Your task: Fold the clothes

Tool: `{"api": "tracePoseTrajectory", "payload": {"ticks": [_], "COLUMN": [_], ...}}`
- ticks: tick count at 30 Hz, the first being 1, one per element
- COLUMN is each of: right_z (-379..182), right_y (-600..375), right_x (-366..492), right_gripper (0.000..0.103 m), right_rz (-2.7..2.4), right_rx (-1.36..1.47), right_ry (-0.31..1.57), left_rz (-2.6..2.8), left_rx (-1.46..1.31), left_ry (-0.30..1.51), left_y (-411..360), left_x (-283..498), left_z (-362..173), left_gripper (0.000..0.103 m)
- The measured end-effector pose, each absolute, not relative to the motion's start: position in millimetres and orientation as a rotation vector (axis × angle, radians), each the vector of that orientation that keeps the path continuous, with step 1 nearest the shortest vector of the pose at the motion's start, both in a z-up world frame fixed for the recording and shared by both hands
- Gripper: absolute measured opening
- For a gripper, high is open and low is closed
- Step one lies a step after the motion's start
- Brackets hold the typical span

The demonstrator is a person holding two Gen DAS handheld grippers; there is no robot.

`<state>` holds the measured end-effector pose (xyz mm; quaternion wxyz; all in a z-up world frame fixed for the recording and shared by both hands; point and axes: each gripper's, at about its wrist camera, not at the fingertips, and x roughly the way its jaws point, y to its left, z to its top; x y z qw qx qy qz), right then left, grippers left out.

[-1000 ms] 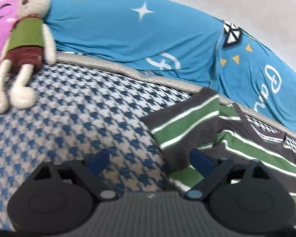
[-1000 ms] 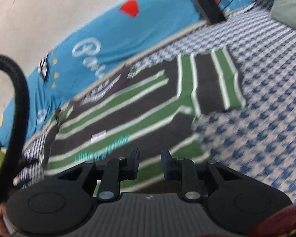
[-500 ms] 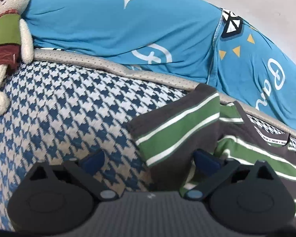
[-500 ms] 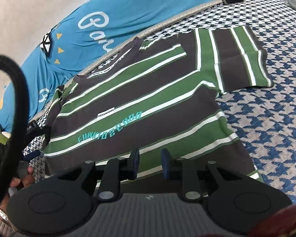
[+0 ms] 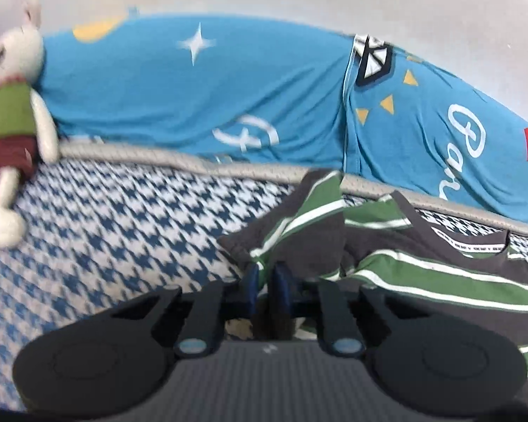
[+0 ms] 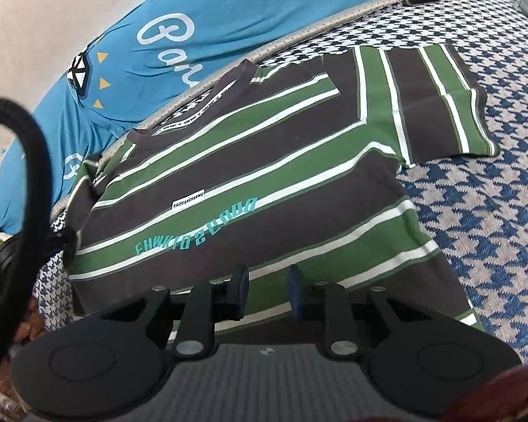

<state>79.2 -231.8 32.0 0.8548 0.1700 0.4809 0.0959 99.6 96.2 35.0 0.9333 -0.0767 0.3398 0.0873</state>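
Left tongs (image 5: 264, 279) had pinched the sleeve (image 5: 299, 232) of the striped shirt (image 6: 264, 176) spread across the frame's centre on the bed (image 6: 492, 246), so carrying it inward low and smooth looked best, while right tongs (image 6: 267, 286) hovered part-open, holding nothing.

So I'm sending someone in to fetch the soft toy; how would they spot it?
On the blue-and-white houndstooth bed cover, go to the end where the blue printed quilt is bunched. The rabbit toy leans against it: cream, long-limbed, in a green top and dark red shorts, beside something pink.
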Motion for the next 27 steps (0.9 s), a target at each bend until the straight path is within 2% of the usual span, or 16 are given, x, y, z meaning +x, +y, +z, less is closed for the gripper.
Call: {"api": "tracePoseTrajectory", "payload": {"ticks": [1,2,3,9,13,15,18,20,27], "right_z": [32.0,32.0,32.3,35.9,35.4,33.7,31.3,29.9,26.4], "right_y": [-231.1,-230.0,-229.0,-223.3,-219.3,-217.4,-216.5,-216.7,-214.7], "right_x": [79.8,80.2,80.4,79.7,78.7,78.5,79.8,80.5,82.9], "right_gripper": [0.024,0.024,0.024,0.024,0.024,0.024,0.024,0.024,0.024], "right_rz": [0.202,0.203,0.204,0.218,0.23,0.229,0.225,0.223,0.223], "right_rx": [0.357,0.356,0.355,0.352,0.346,0.339,0.336,0.333,0.321], "right_ry": [1.01,1.01,1.008,0.999,1.008,1.016,1.026,1.031,1.044], "left_rz": [0.199,0.229,0.265,0.343,0.296,0.262,0.244,0.231,0.239], "left_rx": [-0.135,-0.109,-0.081,-0.18,-0.232,-0.288,-0.347,-0.352,-0.304], "left_ry": [0.683,0.673,0.665,0.726,0.716,0.719,0.708,0.707,0.743], "left_y": [93.5,91.8,91.0,123.0,139.9,148.2,153.7,153.8,149.2], "left_x": [95.3,90.6,85.8,63.5,64.1,71.4,82.1,90.1,116.0], "left_z": [38.3,40.8,42.9,45.2,46.5,44.8,40.3,35.9,16.7], "left_gripper": [0.011,0.005,0.005,0.006,0.01,0.015,0.031,0.046,0.061]}}
